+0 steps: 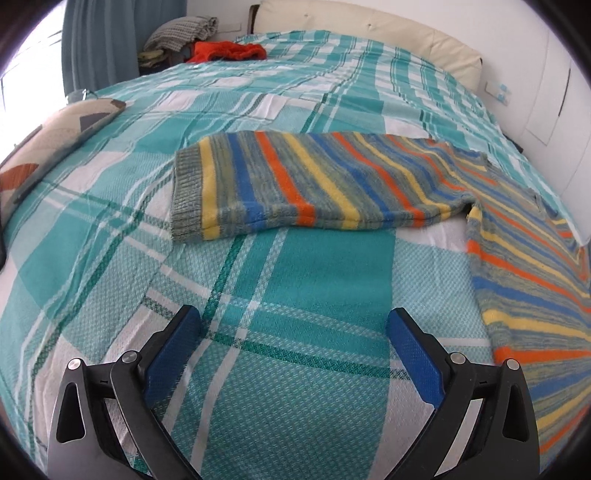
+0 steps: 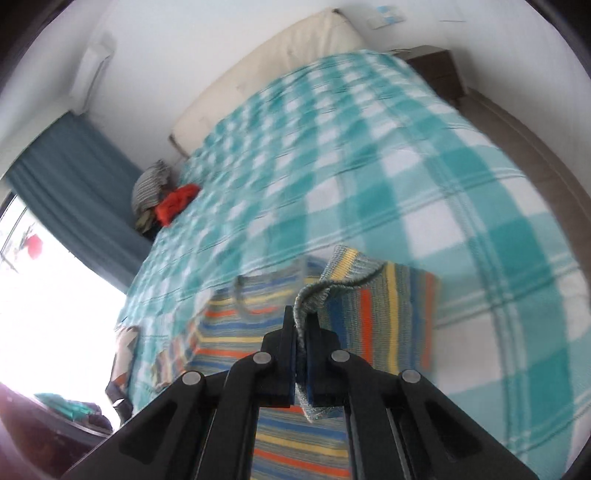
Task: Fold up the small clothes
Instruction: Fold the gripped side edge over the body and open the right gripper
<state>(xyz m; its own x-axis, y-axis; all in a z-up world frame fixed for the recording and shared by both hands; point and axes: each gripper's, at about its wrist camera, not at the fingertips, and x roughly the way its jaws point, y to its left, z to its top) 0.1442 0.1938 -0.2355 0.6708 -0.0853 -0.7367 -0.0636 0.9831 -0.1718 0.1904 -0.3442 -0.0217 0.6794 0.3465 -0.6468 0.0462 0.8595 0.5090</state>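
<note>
A small striped sweater [image 1: 369, 181] in blue, orange, yellow and grey lies on the teal plaid bedspread [image 1: 258, 280]. One sleeve stretches out flat to the left, and its body runs off to the right. My left gripper [image 1: 293, 323] hangs open over bare bedspread, short of that sleeve. In the right wrist view my right gripper [image 2: 302, 317] is shut on the ribbed cuff [image 2: 317, 291] of the other sleeve [image 2: 380, 325], lifted off the bed over the sweater's body [image 2: 255, 325]. That view is blurred.
A patterned cushion [image 1: 48, 147] lies at the bed's left edge. A red garment [image 1: 229, 50] and a grey striped bundle [image 1: 181, 33] sit at the far corner by the blue curtain [image 1: 110, 37]. A cream headboard [image 1: 369, 33] runs along the back wall.
</note>
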